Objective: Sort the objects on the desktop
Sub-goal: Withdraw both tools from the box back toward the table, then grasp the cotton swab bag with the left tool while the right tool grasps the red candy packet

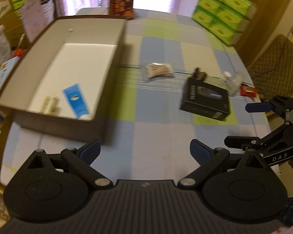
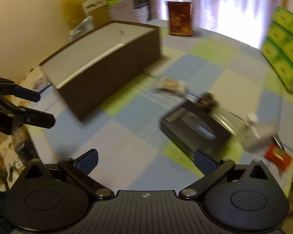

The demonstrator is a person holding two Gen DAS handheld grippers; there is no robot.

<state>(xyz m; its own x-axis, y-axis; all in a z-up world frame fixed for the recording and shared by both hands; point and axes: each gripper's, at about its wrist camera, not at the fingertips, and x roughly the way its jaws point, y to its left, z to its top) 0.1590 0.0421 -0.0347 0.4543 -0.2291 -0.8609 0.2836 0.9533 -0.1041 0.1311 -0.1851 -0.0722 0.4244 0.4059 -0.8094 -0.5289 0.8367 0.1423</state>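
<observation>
hovering: left gripper (image 1: 145, 152) and right gripper (image 2: 145, 160), both over the checked tablecloth (image 1: 156, 134)
left jaws: spread wide, empty
right jaws: spread wide, empty
cardboard box (image 1: 109, 62): open, on the left, holding a blue tube (image 1: 76, 99)
black box (image 1: 205, 100): mid-table, right of the cardboard box
cotton swabs (image 1: 158, 70): between the two boxes, farther back
small bottle (image 1: 227, 77): just behind the black box
red packet (image 1: 249, 91): beside the bottle
</observation>
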